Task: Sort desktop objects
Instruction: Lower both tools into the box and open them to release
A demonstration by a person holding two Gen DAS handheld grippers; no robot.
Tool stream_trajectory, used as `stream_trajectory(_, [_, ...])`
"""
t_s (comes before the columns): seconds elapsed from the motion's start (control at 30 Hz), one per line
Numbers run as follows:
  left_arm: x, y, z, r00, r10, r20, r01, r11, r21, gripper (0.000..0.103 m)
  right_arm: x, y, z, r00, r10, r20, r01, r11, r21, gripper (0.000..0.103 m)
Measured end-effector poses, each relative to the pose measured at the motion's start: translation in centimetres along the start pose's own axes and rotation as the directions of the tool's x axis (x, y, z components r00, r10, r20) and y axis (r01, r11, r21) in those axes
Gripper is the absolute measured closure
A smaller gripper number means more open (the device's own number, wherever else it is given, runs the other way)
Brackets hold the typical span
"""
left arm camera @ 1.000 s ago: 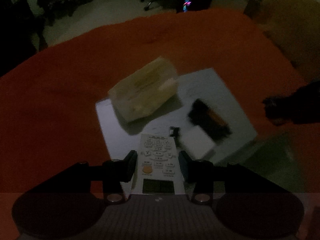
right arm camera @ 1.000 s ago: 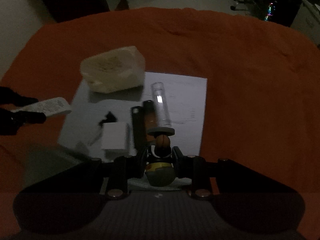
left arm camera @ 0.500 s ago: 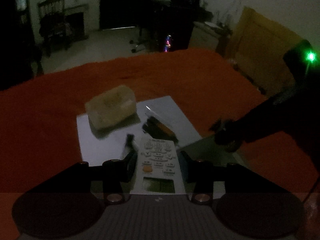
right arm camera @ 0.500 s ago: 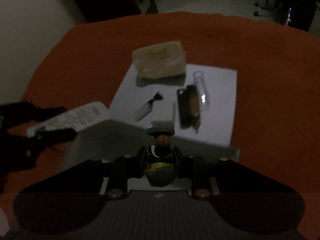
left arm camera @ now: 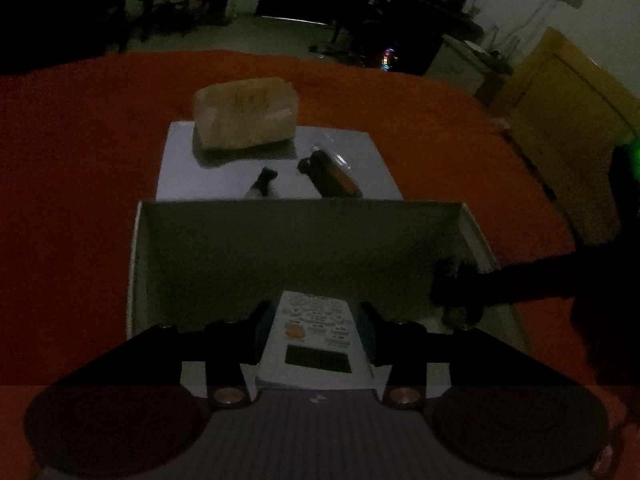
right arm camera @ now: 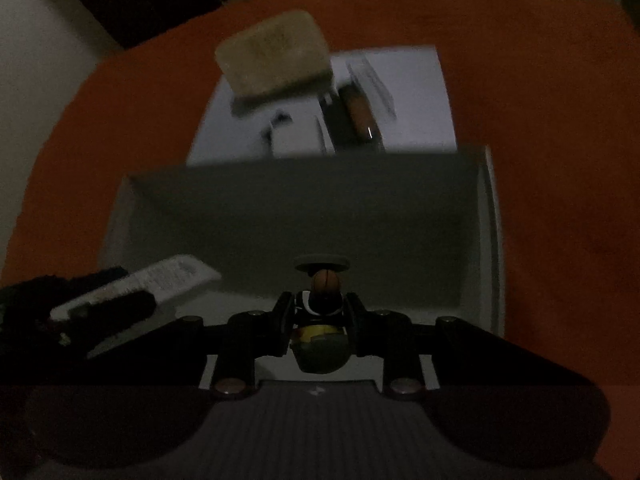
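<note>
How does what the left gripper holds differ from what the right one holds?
The remote control in the left gripper is flat, white and long; the toy figure in the right gripper is small, rounded and dark. Both are clamped over the open box.

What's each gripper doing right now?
Left gripper: shut on the remote control, over the box.
Right gripper: shut on the toy figurine.
</note>
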State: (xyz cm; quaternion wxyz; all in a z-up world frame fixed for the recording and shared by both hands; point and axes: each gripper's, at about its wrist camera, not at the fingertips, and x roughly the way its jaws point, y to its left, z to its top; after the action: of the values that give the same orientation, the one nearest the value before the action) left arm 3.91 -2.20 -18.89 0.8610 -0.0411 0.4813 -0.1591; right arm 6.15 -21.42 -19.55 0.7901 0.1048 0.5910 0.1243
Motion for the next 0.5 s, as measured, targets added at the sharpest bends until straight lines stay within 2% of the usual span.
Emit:
stream_trajectory(0.2, [1.9, 0.1, -2.0, 0.998, 0.036, -0.055, -0.037, 0.999, -0.012, 0.063, 2.2, -1.1, -1.1, 0.998, -0.045, -0.041, 0.046, 0.999, 0.022, 0.074])
stream_trajectory(0.33, [3.5, 0.4, -2.7, 0.992, 0.036, -0.118, -0.041, 0.998, -0.040, 0.063, 3.2, -1.6, -1.6, 0.997, -0.054, -0.061, 0.056, 0.998, 0.029, 0.074])
stream_trajectory(0.5, [4.8, 0.5, -2.6, 0.989, 0.058, -0.133, -0.063, 0.997, -0.033, 0.063, 4.5, -1.9, -2.4, 0.993, -0.055, -0.109, 0.061, 0.997, 0.048, 0.074])
